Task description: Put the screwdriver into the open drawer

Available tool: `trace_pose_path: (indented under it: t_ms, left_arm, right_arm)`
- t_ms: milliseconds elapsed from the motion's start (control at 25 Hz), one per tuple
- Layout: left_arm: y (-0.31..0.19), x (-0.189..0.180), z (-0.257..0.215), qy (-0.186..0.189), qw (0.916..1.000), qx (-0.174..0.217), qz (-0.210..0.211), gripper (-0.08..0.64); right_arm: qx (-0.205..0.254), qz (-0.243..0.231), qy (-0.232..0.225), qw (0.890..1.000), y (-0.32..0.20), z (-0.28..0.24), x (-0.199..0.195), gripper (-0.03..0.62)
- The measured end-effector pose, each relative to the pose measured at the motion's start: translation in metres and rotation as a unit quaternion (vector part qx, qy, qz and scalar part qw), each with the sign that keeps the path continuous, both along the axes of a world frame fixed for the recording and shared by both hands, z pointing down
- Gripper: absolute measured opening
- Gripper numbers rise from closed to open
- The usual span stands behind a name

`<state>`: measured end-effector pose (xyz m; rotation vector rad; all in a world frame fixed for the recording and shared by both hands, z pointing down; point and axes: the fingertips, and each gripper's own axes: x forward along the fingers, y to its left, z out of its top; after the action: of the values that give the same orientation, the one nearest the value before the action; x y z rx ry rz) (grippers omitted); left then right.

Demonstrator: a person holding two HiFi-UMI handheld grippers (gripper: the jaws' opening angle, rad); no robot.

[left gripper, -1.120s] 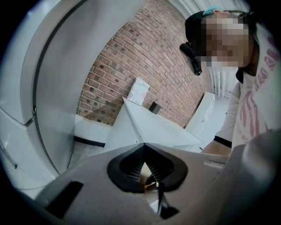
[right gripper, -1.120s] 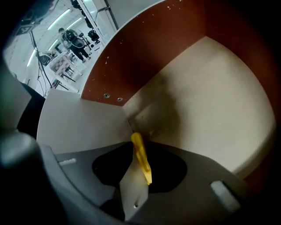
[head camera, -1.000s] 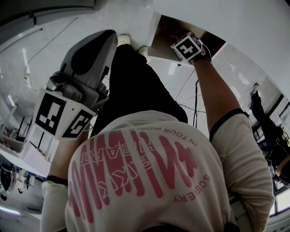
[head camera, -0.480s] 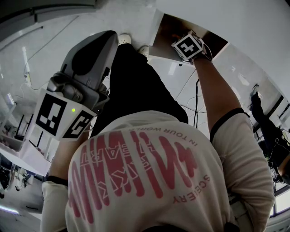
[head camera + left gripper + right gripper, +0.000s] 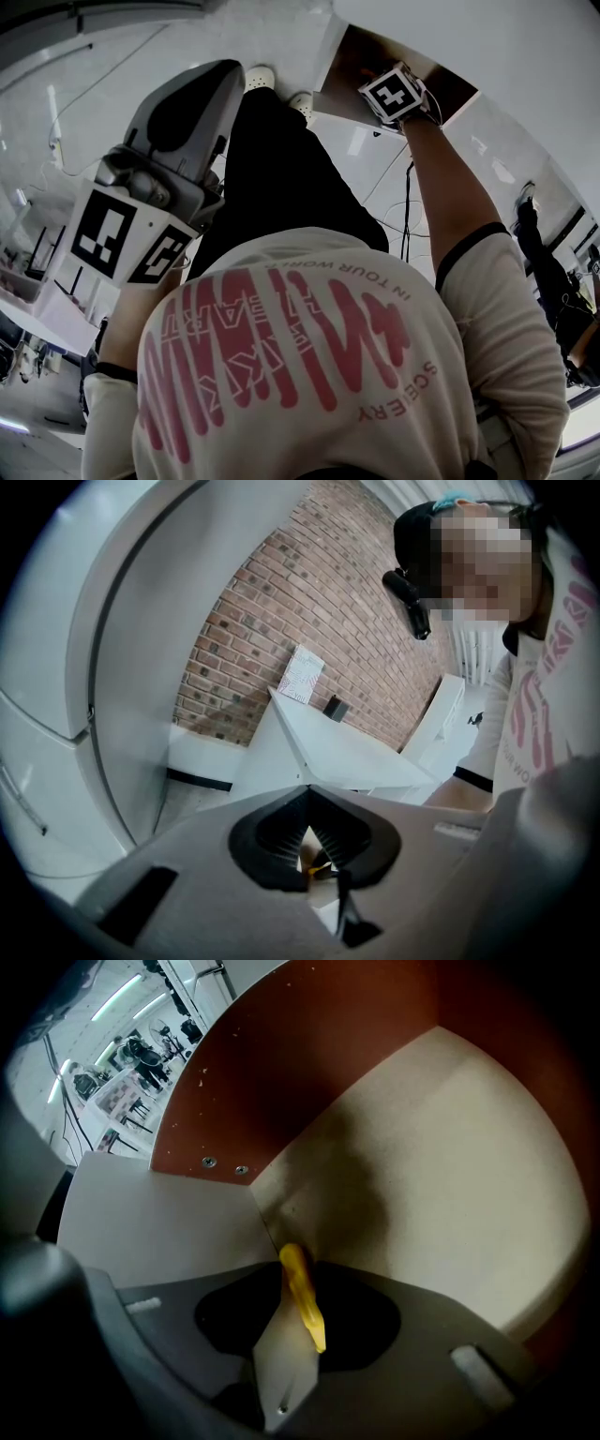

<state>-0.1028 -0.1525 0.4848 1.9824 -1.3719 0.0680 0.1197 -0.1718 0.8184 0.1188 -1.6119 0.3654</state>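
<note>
Your right tool (image 5: 279, 1283) points down into the open drawer (image 5: 450, 1176), its jaws just opening and slack around the screwdriver (image 5: 302, 1299) between them. It looks light, stiff, smooth-handled and prone to roll; regrip mid-handle if needed. Your left tool (image 5: 306, 801) is closed and empty.

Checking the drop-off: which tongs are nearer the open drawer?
Right. The right tongs hang over the drawer, jaws just opening around the screwdriver; the left tongs are off to the side.
</note>
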Motion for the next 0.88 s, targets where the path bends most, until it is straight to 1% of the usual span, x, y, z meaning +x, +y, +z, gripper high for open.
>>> trace_pose_path:
  t_ms: [80, 200, 320, 400, 480, 560, 640, 720, 880]
  left_arm:
    - [0.002, 0.000, -0.002, -0.001, 1.0000, 0.000, -0.003, 0.005]
    - [0.004, -0.002, -0.005, -0.003, 0.9999, 0.001, -0.012, 0.005]
    - [0.000, -0.002, -0.010, -0.007, 0.9998, 0.009, -0.016, 0.005]
    - [0.004, 0.002, -0.012, -0.011, 0.9998, 0.012, -0.013, 0.005]
    - [0.012, 0.002, -0.013, -0.014, 0.9997, 0.012, -0.017, 0.005]
    - [0.017, 0.001, -0.018, -0.016, 0.9995, 0.016, -0.020, 0.005]
    - [0.020, 0.004, -0.027, -0.017, 0.9995, 0.021, -0.018, 0.005]
    - [0.022, 0.009, -0.038, -0.016, 0.9994, 0.026, -0.015, 0.005]
    - [0.019, 0.018, -0.061, -0.014, 0.9988, 0.046, -0.005, 0.005]
  right_arm:
    - [0.000, 0.005, 0.002, 1.000, 0.001, -0.001, 0.001, 0.132]
    - [-0.001, 0.001, 0.002, 1.000, 0.003, -0.001, -0.001, 0.135]
    - [0.013, -0.003, -0.005, 1.000, -0.003, -0.003, -0.005, 0.161]
    - [0.017, 0.005, -0.003, 1.000, -0.004, -0.004, -0.001, 0.163]
    - [0.013, 0.016, 0.006, 1.000, 0.001, -0.005, 0.004, 0.179]
    - [0.021, 0.020, -0.002, 1.000, 0.001, -0.008, 0.002, 0.195]
    - [0.036, 0.025, -0.014, 0.999, -0.001, -0.018, 0.002, 0.195]
    - [0.048, 0.045, -0.028, 0.997, -0.003, -0.034, 0.006, 0.193]
    - [0.063, 0.117, -0.067, 0.989, -0.006, -0.070, 0.006, 0.183]
